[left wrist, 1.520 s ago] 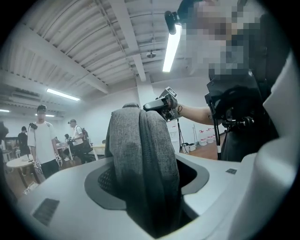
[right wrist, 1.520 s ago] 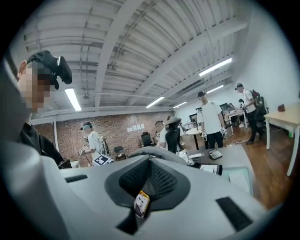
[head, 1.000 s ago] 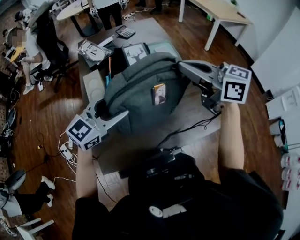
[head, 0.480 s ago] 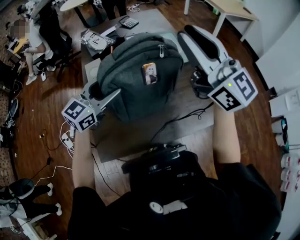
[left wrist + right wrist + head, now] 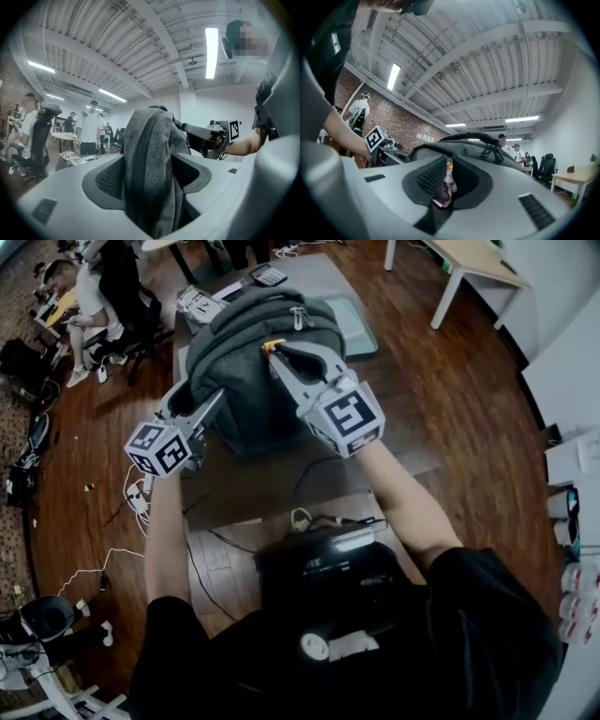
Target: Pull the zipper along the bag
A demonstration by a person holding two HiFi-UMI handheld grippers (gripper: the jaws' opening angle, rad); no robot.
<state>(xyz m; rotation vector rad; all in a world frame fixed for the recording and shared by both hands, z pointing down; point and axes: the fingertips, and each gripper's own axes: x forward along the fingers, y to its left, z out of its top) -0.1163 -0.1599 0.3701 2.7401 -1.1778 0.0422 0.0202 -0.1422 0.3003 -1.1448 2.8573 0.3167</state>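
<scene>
Now my right hand-held gripper [image 5: 278, 349], just closing, pinches the tag [image 5: 444, 187] on the front of the bag [image 5: 239, 357], while the left hand-held gripper [image 5: 200, 397], just widening, clamps its side.

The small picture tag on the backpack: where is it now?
The tag is pinched in the right gripper, whose jaws have just been closing, on the grey backpack's front at the head view's upper centre.

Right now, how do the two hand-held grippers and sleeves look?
The left hand-held gripper and right hand-held gripper are light grey, with dark ribbed pads. Each carries a cube with black-and-white square markers. The black shirt has short sleeves.
</scene>
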